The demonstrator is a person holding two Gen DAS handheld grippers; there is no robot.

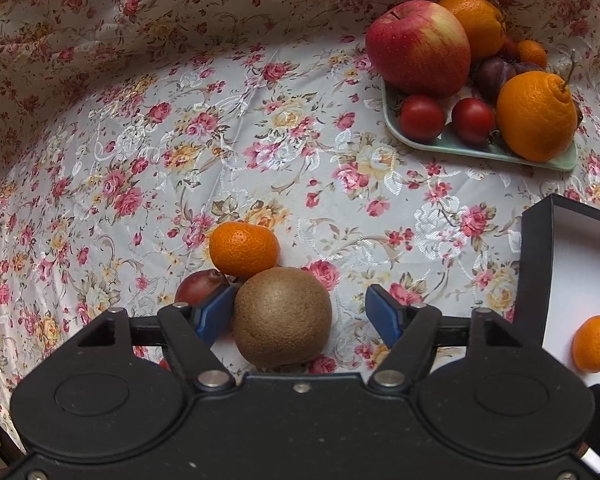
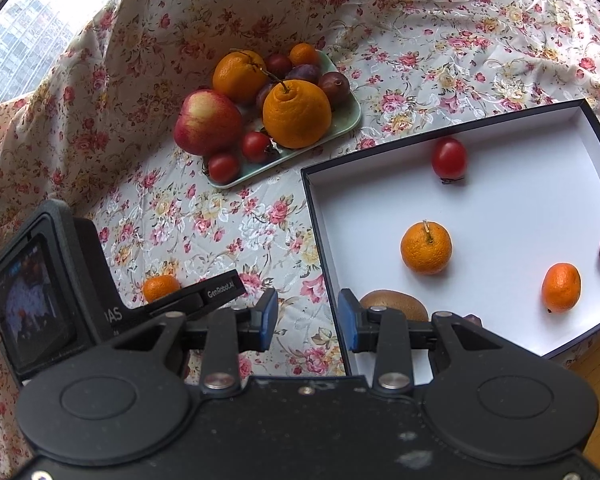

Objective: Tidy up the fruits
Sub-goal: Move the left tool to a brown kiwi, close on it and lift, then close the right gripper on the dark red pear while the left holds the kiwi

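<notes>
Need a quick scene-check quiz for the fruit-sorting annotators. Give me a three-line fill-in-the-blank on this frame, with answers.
1. The brown fruit on the cloth between the open jaws of the left gripper is a ___.
2. The apple lies on the green ___.
3. In the right wrist view, ___ mandarins show inside the box.

Missing words: kiwi; tray; two

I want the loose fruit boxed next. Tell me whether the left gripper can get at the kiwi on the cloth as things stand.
Probably yes. The left gripper is open with the kiwi already between its fingers; one pad sits against it, the other stands clear. A mandarin and a plum crowd its far side, but neither blocks closing.
</notes>
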